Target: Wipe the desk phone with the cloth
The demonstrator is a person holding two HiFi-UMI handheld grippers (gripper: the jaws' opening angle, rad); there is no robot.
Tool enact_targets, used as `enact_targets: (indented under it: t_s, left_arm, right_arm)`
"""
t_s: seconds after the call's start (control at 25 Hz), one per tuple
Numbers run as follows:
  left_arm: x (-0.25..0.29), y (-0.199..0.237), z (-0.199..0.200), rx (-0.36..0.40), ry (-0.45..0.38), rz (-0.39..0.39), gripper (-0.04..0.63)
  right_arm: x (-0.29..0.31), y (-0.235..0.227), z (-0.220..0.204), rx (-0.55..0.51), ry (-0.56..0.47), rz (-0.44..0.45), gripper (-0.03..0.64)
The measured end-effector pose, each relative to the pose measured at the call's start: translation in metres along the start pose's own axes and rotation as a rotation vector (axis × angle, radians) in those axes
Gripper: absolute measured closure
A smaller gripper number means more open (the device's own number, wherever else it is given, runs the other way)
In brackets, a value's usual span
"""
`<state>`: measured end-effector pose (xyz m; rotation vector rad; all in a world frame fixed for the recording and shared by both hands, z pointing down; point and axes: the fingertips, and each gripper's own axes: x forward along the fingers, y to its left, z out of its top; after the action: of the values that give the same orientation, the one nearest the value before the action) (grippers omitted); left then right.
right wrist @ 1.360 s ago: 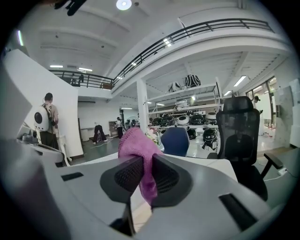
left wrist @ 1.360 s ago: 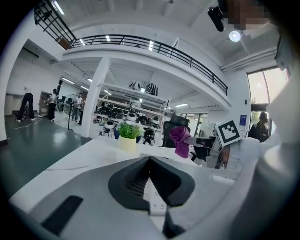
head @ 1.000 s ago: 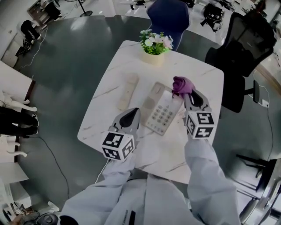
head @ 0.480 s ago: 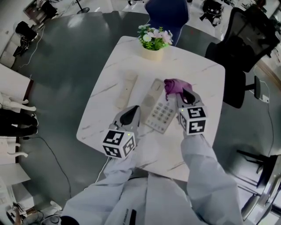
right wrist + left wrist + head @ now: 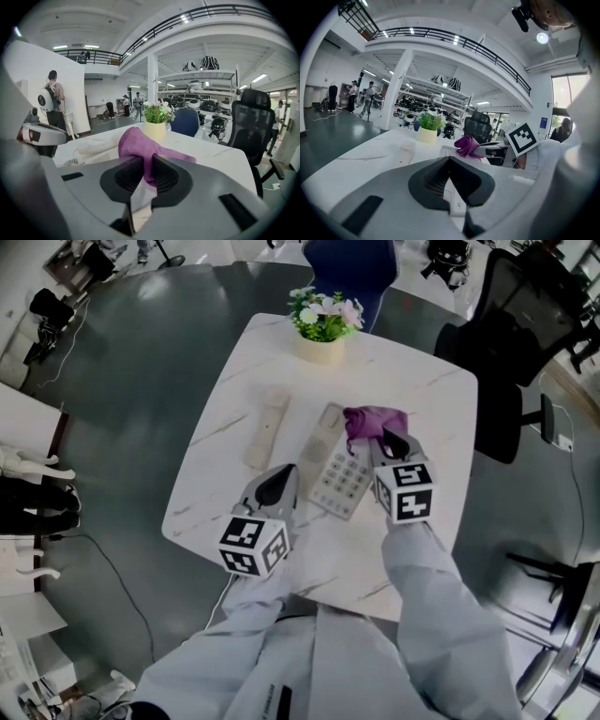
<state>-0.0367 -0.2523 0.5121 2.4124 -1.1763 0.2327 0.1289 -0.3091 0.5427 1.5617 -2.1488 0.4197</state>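
Note:
A beige desk phone (image 5: pixel 336 467) lies in the middle of the white marble table (image 5: pixel 427 399), and its handset (image 5: pixel 266 432) rests apart on the tabletop to the left. My right gripper (image 5: pixel 386 446) is shut on a purple cloth (image 5: pixel 368 421), which drapes over the phone's far right corner. In the right gripper view the cloth (image 5: pixel 138 143) bulges up out of the shut jaws (image 5: pixel 146 161), with the phone (image 5: pixel 91 152) low at left. My left gripper (image 5: pixel 279 484) hovers just off the phone's near left edge, shut on nothing (image 5: pixel 450 158). It sees the cloth (image 5: pixel 466 145) ahead.
A potted flower plant (image 5: pixel 322 326) stands at the table's far edge. A blue chair (image 5: pixel 352 263) sits behind it and a black office chair (image 5: pixel 511 334) at the right. A cable (image 5: pixel 223 594) hangs off the near left edge. People stand far off (image 5: pixel 354 96).
My right gripper has carried the cloth leftward, from beside the phone's far right corner onto it. The left gripper has stayed by the phone's near left edge.

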Motion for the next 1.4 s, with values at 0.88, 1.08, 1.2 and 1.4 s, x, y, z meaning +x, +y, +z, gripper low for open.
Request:
enact_targets:
  t_s: [0.88,1.08,1.2,1.4]
  left_arm:
    - [-0.011,0.002,-0.011,-0.008,0.003,0.001,0.597]
    - [-0.013,-0.001,-0.013,-0.012,0.005,-0.004,0.597]
    - [-0.015,-0.003,-0.014,-0.014,0.004,-0.007,0.597]
    - [-0.017,-0.003,-0.015,-0.016,0.002,-0.01,0.597]
  right_arm:
    - [-0.006,0.018,-0.015,-0.016,0.044,-0.011,0.58]
    - [-0.01,0.024,-0.017,-0.01,0.055,-0.004,0.581]
    - [-0.013,0.028,-0.019,-0.008,0.061,0.001,0.581]
    - [-0.014,0.033,-0.023,-0.008,0.066,0.005,0.58]
